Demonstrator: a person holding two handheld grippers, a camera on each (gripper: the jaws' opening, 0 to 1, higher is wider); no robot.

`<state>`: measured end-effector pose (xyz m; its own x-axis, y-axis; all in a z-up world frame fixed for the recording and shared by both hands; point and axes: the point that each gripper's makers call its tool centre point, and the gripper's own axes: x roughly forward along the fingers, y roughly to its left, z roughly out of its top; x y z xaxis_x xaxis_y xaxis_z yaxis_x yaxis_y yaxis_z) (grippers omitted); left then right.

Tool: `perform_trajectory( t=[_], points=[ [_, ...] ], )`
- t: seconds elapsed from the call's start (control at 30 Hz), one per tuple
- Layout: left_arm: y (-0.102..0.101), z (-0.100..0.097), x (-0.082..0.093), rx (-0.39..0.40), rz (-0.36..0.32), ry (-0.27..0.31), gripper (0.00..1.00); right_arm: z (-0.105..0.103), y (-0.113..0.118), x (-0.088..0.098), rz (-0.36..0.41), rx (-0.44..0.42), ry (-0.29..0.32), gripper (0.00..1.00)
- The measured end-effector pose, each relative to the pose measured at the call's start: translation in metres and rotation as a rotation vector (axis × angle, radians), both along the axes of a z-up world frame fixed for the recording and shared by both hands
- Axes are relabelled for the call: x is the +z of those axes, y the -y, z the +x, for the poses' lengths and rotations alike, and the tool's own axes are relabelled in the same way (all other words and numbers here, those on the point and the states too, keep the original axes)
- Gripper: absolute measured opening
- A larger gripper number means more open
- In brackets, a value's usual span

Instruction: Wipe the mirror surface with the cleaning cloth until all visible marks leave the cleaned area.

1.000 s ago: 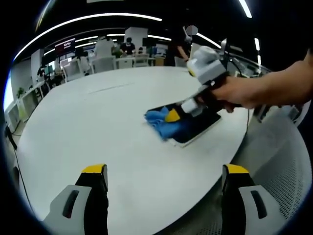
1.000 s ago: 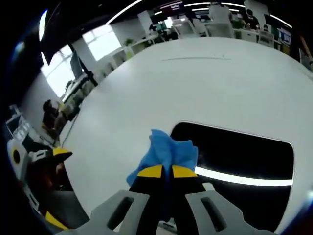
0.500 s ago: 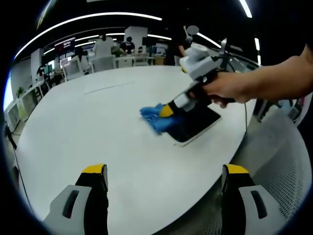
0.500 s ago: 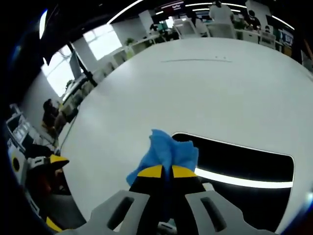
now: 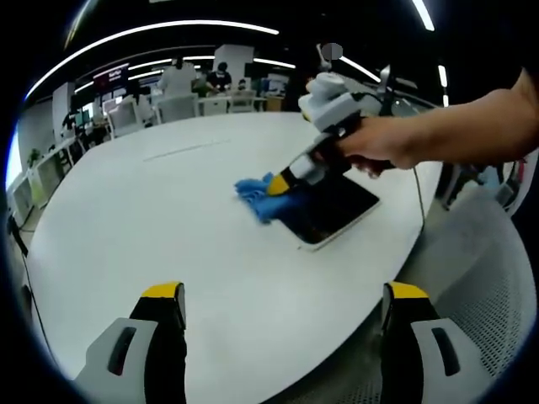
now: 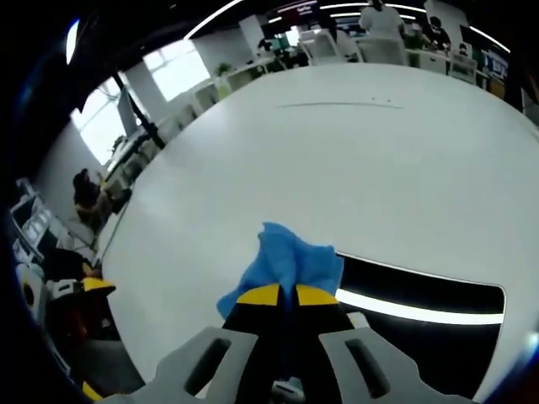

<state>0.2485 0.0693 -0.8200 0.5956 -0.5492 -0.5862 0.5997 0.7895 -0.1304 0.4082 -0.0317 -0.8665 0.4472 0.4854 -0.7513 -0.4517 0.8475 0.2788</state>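
Observation:
A dark rectangular mirror (image 5: 335, 212) lies flat near the white table's right edge. In the right gripper view the mirror (image 6: 421, 290) reflects a bright ceiling light. A crumpled blue cleaning cloth (image 5: 259, 195) rests at the mirror's left end, partly on the table. My right gripper (image 5: 278, 185), held by a hand, is shut on the cloth (image 6: 290, 261); its yellow-tipped jaws (image 6: 280, 295) stand pressed together. My left gripper (image 5: 282, 296) hovers open over the table's near edge, well short of the mirror, holding nothing.
The large round white table (image 5: 168, 210) spreads left and far of the mirror. A white mesh chair (image 5: 488, 295) stands at the right. Desks, chairs and people fill the office behind (image 5: 194, 88).
The right gripper has dragged the cloth leftward across the mirror toward its left end, uncovering more dark glass. My left gripper has stayed still.

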Motion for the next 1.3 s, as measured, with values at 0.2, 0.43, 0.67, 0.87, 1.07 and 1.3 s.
perform_trajectory(
  t=[0.2, 0.43, 0.67, 0.87, 1.07, 1.3],
  points=[
    [0.000, -0.001, -0.001, -0.003, 0.004, -0.006, 0.97, 0.008, 0.000, 0.000, 0.000, 0.006, 0.001, 0.00],
    [0.000, -0.002, -0.002, -0.007, 0.009, -0.011, 0.97, 0.017, -0.001, 0.000, 0.002, 0.001, -0.004, 0.00],
    [0.000, -0.002, -0.002, -0.007, 0.009, -0.011, 0.97, 0.019, -0.002, 0.001, -0.002, 0.003, -0.007, 0.00],
    [0.000, -0.002, -0.001, -0.006, 0.010, -0.011, 0.97, 0.026, -0.003, 0.001, -0.013, 0.017, 0.006, 0.00],
    [0.000, -0.002, -0.002, -0.005, 0.009, -0.013, 0.97, 0.028, -0.003, 0.000, -0.009, 0.021, -0.001, 0.00],
    [0.000, -0.002, -0.003, -0.007, 0.011, -0.014, 0.97, 0.028, -0.002, 0.000, 0.002, 0.020, -0.009, 0.00]
  ],
)
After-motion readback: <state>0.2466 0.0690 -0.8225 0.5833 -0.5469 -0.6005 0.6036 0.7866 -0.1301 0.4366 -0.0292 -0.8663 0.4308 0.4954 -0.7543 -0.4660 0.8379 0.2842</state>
